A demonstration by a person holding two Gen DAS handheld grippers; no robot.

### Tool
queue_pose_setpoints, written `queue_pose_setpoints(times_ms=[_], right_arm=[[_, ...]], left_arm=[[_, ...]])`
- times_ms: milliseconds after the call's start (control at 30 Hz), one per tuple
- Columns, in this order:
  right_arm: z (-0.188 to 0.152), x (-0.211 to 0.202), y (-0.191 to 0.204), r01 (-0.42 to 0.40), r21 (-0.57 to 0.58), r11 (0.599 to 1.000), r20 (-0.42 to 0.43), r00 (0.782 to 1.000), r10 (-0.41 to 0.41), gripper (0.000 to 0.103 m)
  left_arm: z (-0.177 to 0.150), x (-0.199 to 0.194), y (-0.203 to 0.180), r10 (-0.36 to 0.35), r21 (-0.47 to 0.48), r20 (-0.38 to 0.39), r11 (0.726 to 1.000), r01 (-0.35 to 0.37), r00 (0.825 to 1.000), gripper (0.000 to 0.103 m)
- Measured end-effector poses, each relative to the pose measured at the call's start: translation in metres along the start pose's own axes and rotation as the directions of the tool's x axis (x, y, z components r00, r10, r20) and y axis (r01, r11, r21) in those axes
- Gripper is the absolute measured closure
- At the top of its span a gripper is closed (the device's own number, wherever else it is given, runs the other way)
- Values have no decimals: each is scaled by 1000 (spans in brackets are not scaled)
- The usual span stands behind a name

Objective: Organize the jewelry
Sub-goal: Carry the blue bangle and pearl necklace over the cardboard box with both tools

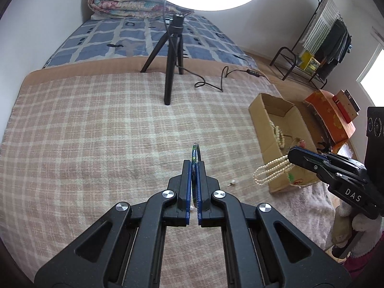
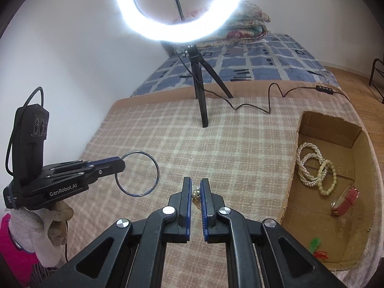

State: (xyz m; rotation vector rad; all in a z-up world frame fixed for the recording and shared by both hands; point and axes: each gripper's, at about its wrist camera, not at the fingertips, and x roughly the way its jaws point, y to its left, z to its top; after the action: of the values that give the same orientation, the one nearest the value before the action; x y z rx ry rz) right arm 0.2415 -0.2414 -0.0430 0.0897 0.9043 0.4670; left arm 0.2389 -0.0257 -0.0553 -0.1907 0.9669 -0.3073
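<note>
The left claw is clamped on a thin metal bangle. In the left wrist view the bangle stands edge-on between the two fingers and reaches a little past their tips; in the right wrist view it shows as a full ring sticking out ahead of that claw, held above the checked blanket on the bed.

The right claw is closed on a pearl necklace. In its own view only a few pearls show in the narrow gap between the fingers. From the left wrist view, several strands hang down in loops from the tips of the right claw, just at the near corner of the cardboard box.

The box lies on the bed to the right of the right claw. Inside it are a coil of white pearl strands, a pale bead bracelet overlapping them, and a watch with a red strap nearer to the claw. Something small and green lies in the nearest part of the box.

Far ahead of both claws, a ring light stands on a black tripod on the blanket.
</note>
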Motion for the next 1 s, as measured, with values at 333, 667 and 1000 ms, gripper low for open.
queue_pose_setpoints(times_ms=[333,667,1000], right_arm=[[0,-48,-33,43,32,999,71,996,-45,99],[6,-74,-77,96,86,992,116,988,-106,99],[26,-79,-129,162,134,978,142,973,-181,99]], left_arm=[[1,-10,-55,-92,66,20,994,91,996,102],[9,0,-129,-191,124,21,975,187,981,102],[4,42,-176,-226,144,-45,963,230,973,102]])
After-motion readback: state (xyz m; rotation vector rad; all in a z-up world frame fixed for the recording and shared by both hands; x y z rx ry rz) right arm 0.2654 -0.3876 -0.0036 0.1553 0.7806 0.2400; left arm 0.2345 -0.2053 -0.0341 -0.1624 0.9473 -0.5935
